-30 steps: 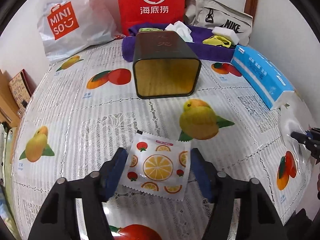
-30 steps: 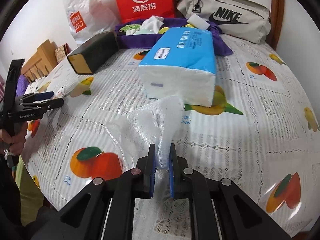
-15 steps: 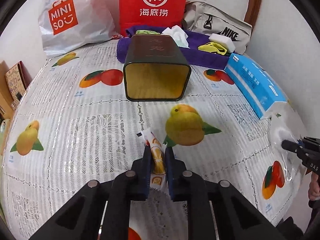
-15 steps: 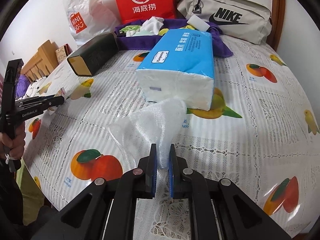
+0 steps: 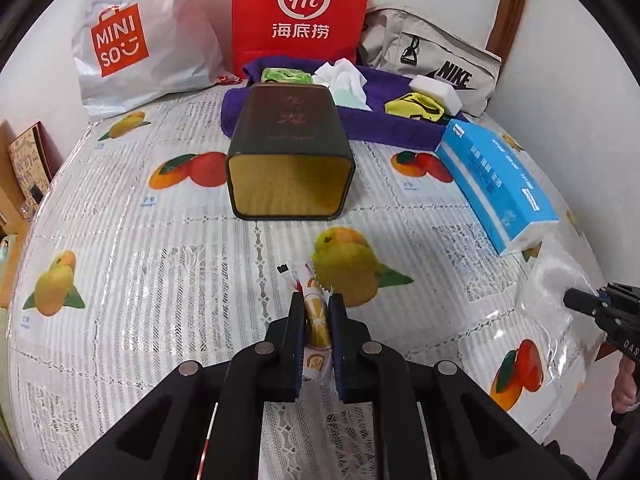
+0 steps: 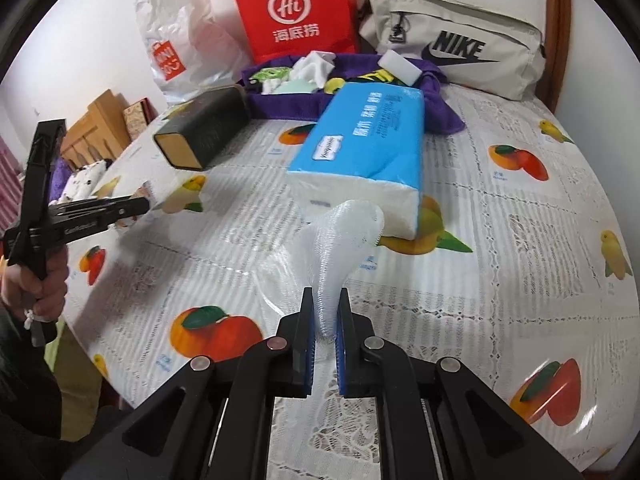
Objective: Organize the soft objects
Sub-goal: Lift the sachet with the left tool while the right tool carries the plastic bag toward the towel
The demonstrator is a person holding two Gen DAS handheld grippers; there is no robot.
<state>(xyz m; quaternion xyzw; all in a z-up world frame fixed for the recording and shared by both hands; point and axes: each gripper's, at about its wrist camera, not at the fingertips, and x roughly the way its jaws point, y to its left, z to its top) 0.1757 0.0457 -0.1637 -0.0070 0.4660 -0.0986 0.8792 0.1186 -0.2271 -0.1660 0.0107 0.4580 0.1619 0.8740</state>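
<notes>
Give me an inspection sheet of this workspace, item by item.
Surface: fruit-print tablecloth over the table.
Job's things: orange-print sachet pinched in the left tool; white mesh cloth pinched in the right tool.
Clutter: dark tin lying on its side, open end towards the left camera; blue tissue pack; purple towel carrying small items.
Grippers: both shut on their items.
Cables: nothing seen.
Surroundings: red bag, Miniso bag, Nike pouch against the wall.
</notes>
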